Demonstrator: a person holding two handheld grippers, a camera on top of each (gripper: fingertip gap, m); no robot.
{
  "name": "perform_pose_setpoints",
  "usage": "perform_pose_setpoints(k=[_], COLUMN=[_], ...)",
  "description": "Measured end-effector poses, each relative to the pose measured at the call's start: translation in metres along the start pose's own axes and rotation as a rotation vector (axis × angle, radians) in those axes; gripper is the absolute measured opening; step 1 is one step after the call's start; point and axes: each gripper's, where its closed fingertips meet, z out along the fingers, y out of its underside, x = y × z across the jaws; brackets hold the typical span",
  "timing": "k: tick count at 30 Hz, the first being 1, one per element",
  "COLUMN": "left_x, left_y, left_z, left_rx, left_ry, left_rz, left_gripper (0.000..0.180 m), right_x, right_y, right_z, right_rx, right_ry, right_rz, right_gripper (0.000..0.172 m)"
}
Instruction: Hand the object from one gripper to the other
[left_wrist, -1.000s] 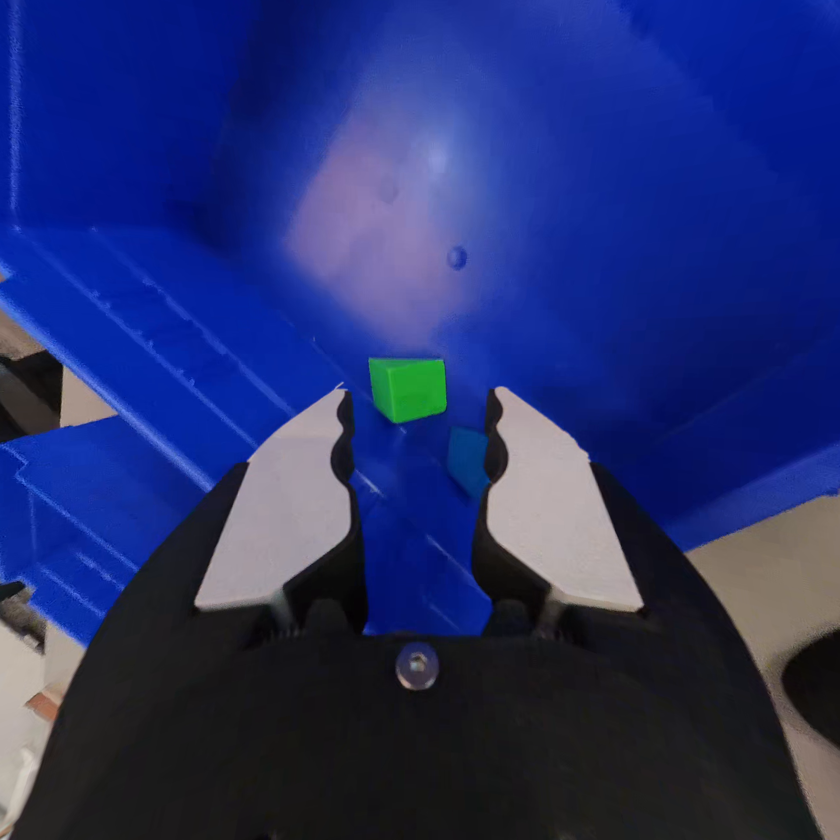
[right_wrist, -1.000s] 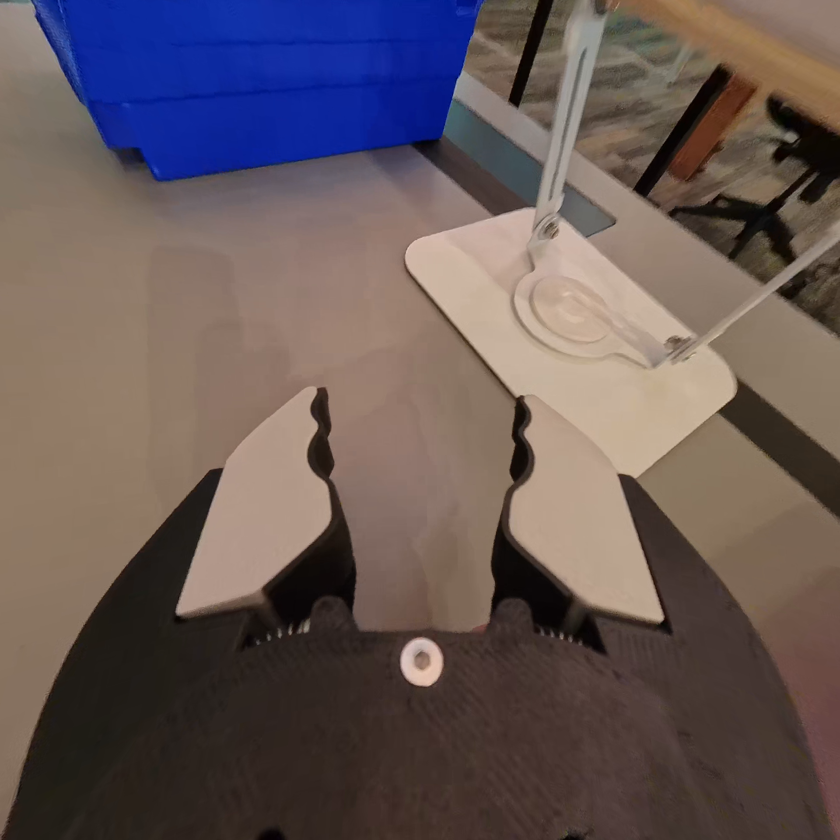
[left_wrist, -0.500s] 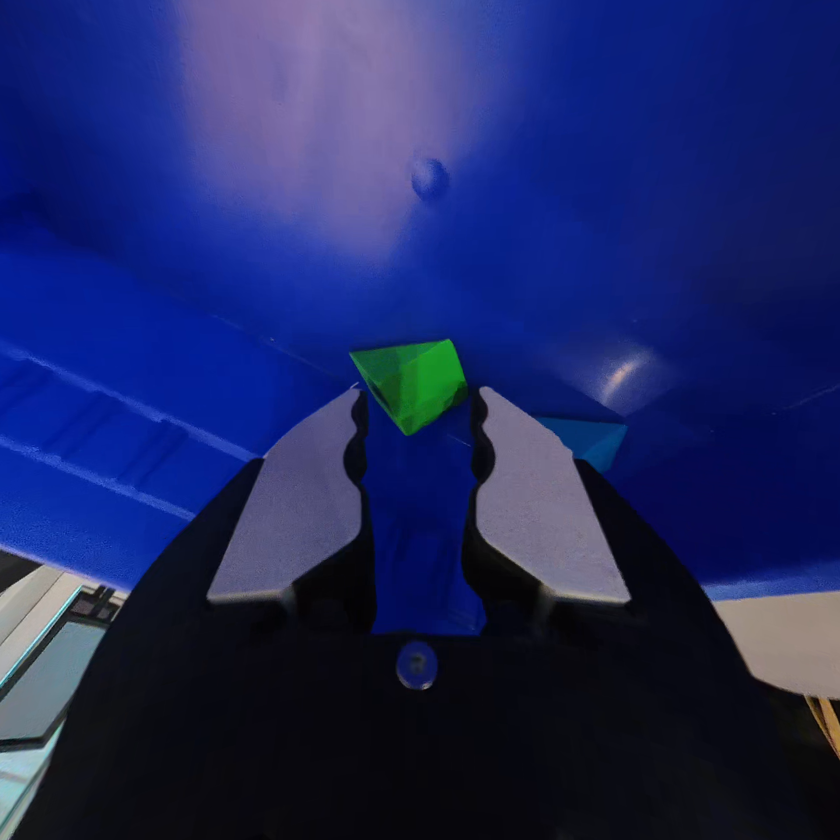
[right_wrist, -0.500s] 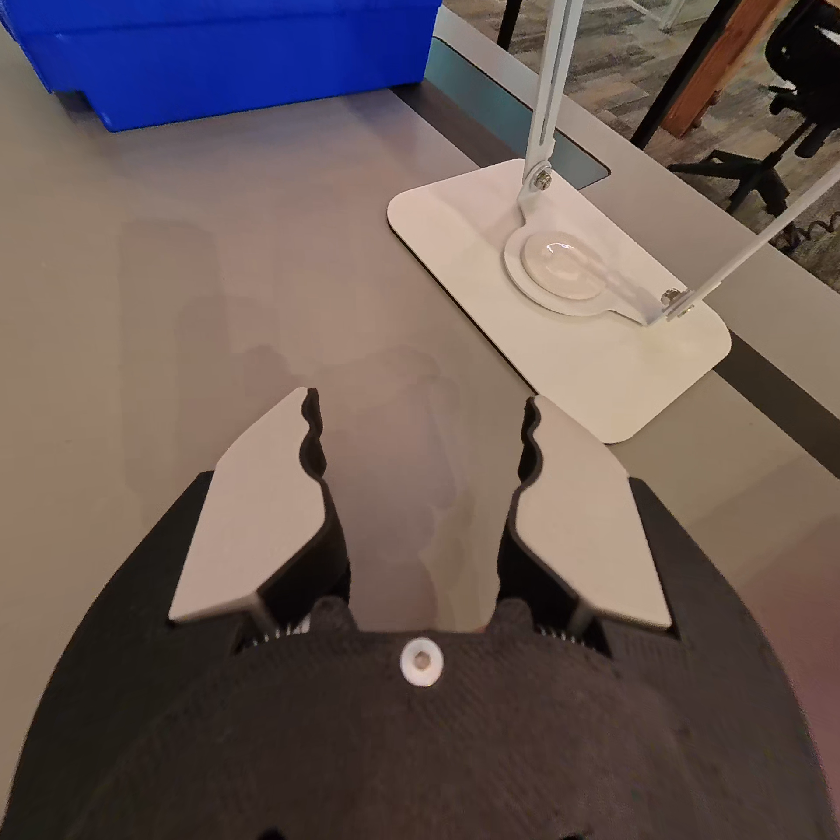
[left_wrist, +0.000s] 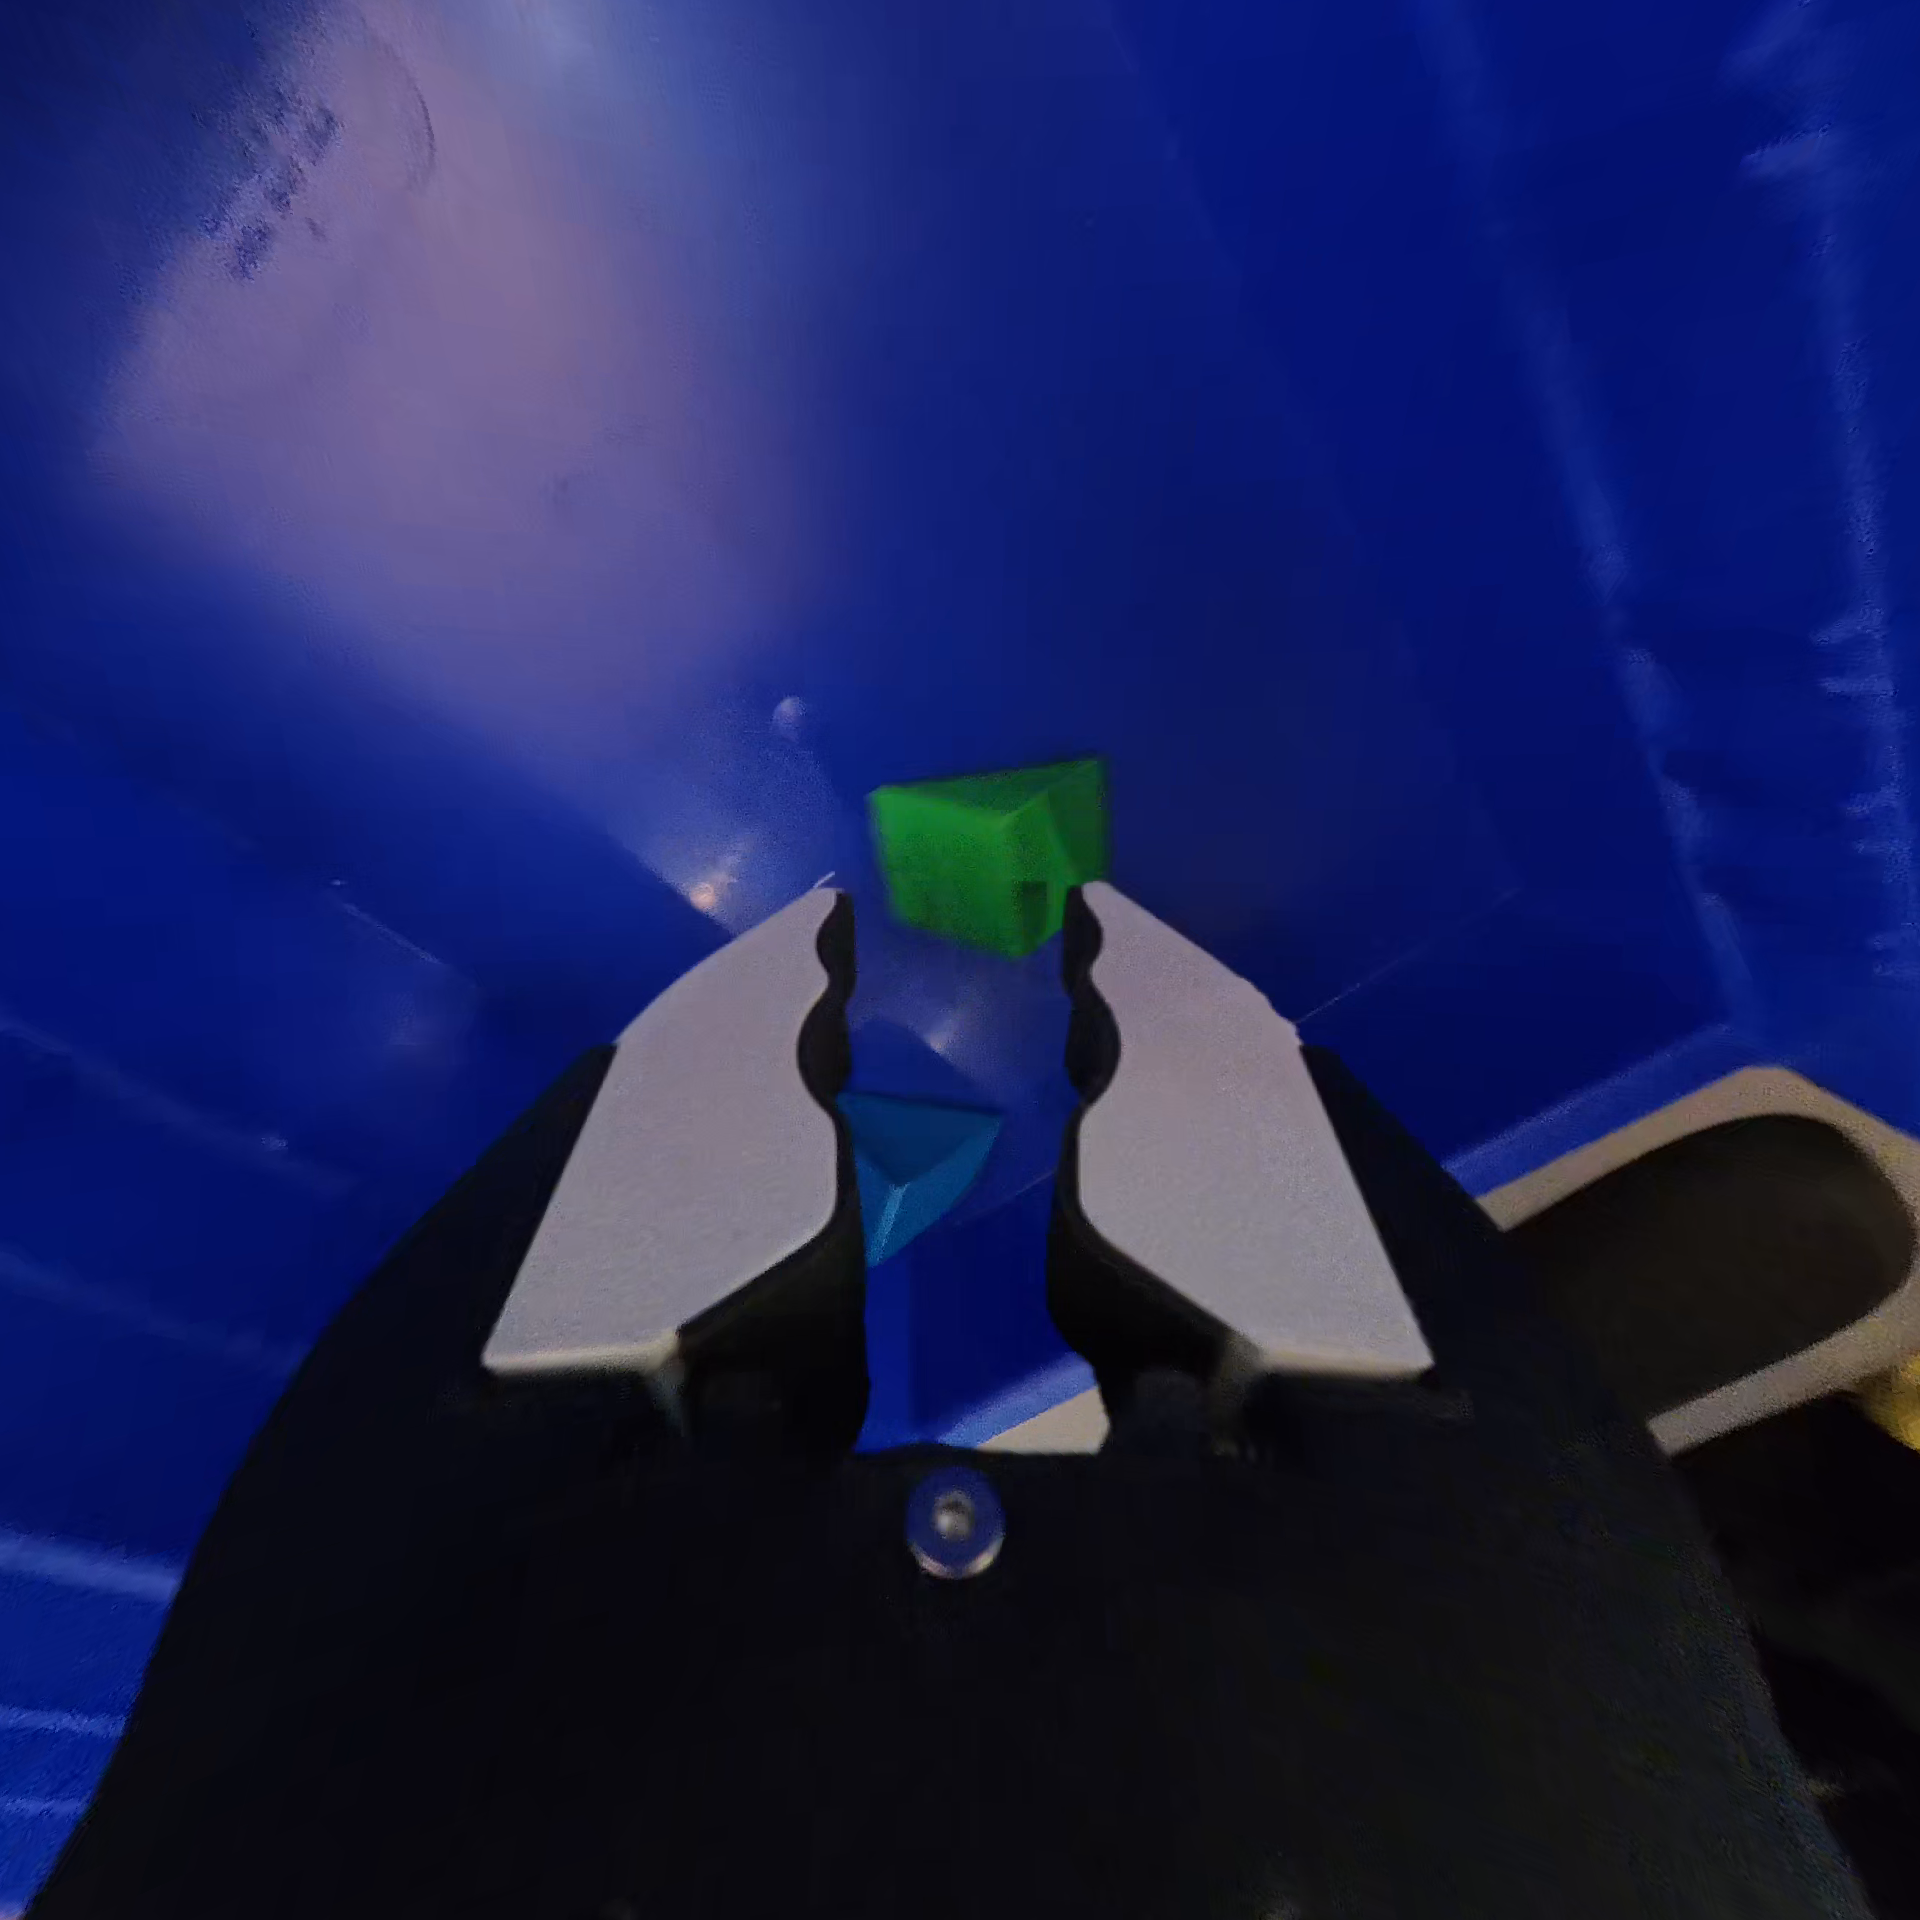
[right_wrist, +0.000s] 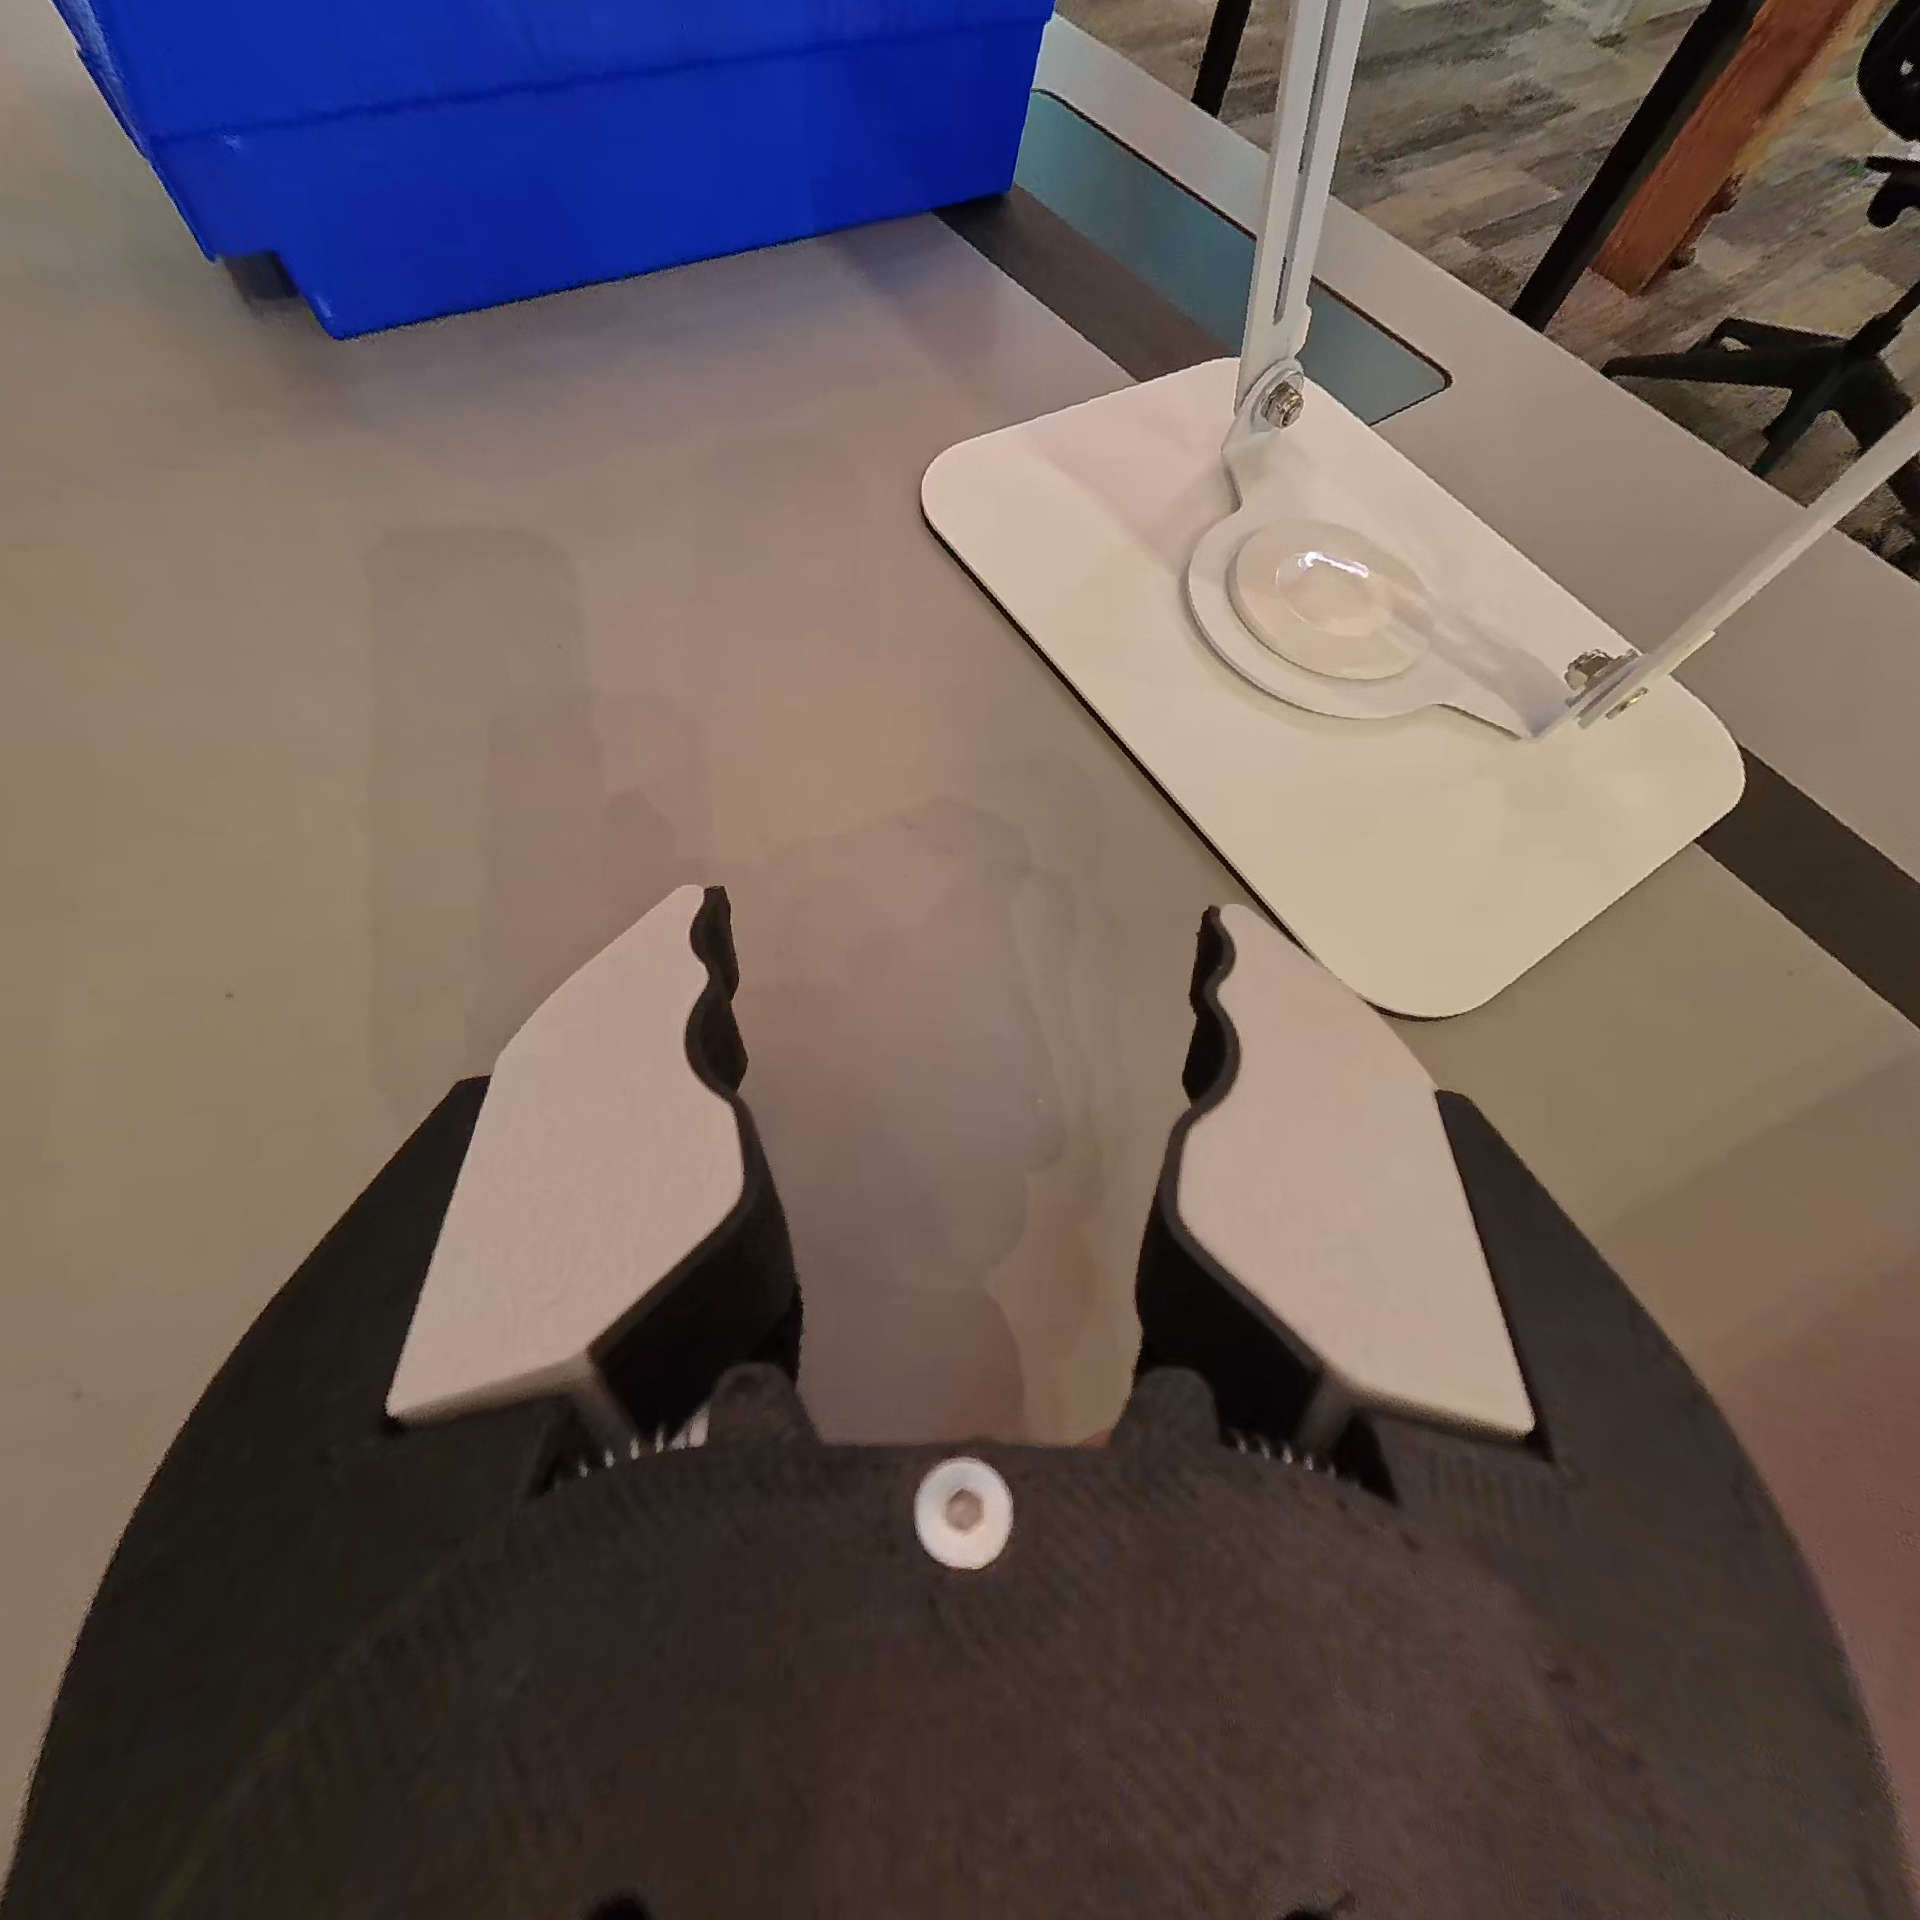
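Reaching left tongs (left_wrist: 958, 914) parted, green block (left_wrist: 982, 857) just beyond

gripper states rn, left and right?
Left gripper: open inside the blue plastic bin, gripping nothing; small green plastic block sits past its fingertips.
Right gripper: open wide, empty.

An office-like workspace is suggested — a smooth grey bench (right_wrist: 312, 675) is seen carrying a blue plastic bin (right_wrist: 582, 177) and a white stand base (right_wrist: 1351, 748), with patterned carpet (right_wrist: 1475, 135) and a wheeled chair base (right_wrist: 1808, 364) beyond.
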Motion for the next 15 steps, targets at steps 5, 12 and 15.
perform_pose_setpoints(k=[5,12,15], left_x=[0.006,0.026,0.025], left_y=[0.0,-0.009,-0.009], left_z=[-0.006,0.01,0.018], left_rx=[0.061,0.082,0.058], left_ry=[-0.131,-0.241,-0.212], left_rz=[0.413,0.843,0.875], left_gripper=[0.052,0.055,0.048], right_x=[-0.001,-0.004,-0.005], right_y=[-0.003,-0.001,0.0], right_z=[-0.002,-0.001,0.0], right_rx=[0.014,0.011,0.011], right_ry=[-0.014,-0.04,-0.049], right_rz=[0.004,0.013,0.017], right_gripper=[0.083,0.082,0.082])
